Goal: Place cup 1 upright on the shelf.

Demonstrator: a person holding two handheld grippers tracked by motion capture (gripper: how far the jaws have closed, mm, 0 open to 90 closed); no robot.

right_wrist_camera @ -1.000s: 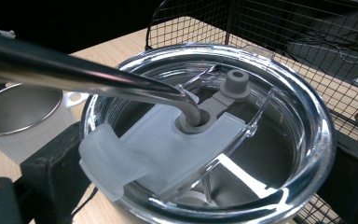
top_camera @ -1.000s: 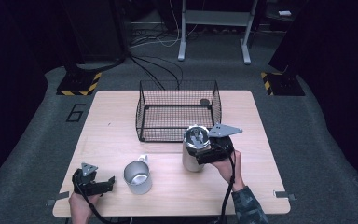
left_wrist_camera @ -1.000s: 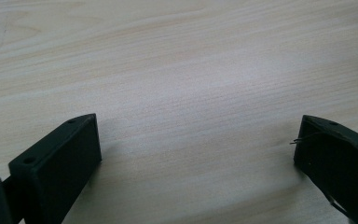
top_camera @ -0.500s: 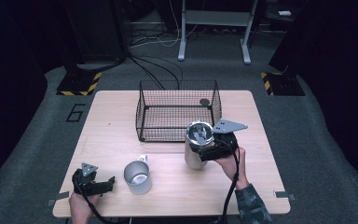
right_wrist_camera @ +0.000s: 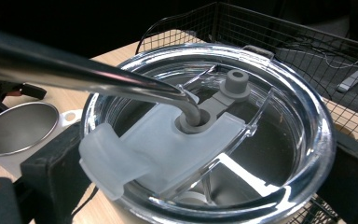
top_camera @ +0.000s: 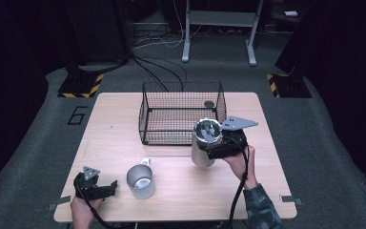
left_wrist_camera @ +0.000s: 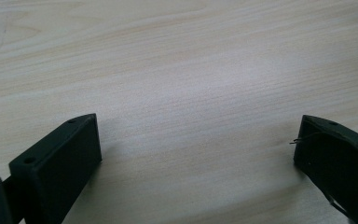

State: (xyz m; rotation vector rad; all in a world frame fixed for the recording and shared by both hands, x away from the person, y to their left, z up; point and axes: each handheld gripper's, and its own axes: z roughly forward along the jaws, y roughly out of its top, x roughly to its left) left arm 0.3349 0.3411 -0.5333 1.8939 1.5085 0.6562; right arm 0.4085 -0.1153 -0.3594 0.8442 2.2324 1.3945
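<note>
Right now the right gripper (top_camera: 214, 145) clamps the lidded steel tumbler (top_camera: 205, 143) at the near right corner of the wire basket (top_camera: 181, 114); lift it straight and level to clear the rim. Near left, the left gripper (top_camera: 106, 189) rests wide open beside the mug (top_camera: 140, 181)

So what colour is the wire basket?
Black, clearest in the high view: the wire basket.

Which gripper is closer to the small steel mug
Left. The left gripper lies just beside the steel mug, jaws open; the right gripper is farther off, clamped on the lidded tumbler.
</note>
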